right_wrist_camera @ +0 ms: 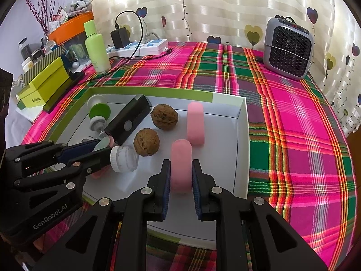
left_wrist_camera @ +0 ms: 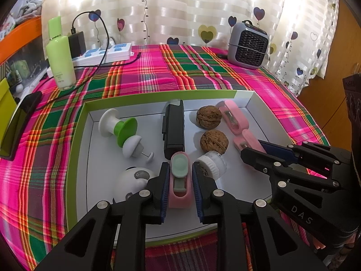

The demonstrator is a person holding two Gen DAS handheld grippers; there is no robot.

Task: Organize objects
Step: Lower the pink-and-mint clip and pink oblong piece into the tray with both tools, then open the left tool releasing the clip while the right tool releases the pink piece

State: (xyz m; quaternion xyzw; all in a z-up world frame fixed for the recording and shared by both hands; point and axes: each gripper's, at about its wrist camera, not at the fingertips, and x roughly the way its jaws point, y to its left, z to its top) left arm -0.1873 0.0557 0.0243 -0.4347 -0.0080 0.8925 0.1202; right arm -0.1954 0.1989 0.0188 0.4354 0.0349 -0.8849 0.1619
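A white tray with a green rim (left_wrist_camera: pixel 74 135) (right_wrist_camera: pixel 242 122) lies on the plaid cloth. My left gripper (left_wrist_camera: pixel 180 180) is shut on a pink clip with a pale green pad (left_wrist_camera: pixel 179 171), low over the tray. My right gripper (right_wrist_camera: pixel 180 176) is shut on another pink clip (right_wrist_camera: pixel 181 162), also seen in the left wrist view (left_wrist_camera: pixel 242 141). A third pink clip (right_wrist_camera: pixel 195 122) lies further back. Two walnuts (left_wrist_camera: pixel 208 116) (left_wrist_camera: pixel 214 141), a black box (left_wrist_camera: pixel 173 128), a small clear jar with a white lid (left_wrist_camera: pixel 212 163), a green-and-white spool (left_wrist_camera: pixel 119 126) and a white round toy (left_wrist_camera: pixel 133 180) lie in the tray.
A green bottle (left_wrist_camera: pixel 59 54), a power strip with charger (left_wrist_camera: pixel 101 53) and a cable stand at the back left. A grey fan heater (left_wrist_camera: pixel 248 43) stands at the back right. A dark phone (left_wrist_camera: pixel 18 124) and green boxes (right_wrist_camera: pixel 42 85) lie left of the tray.
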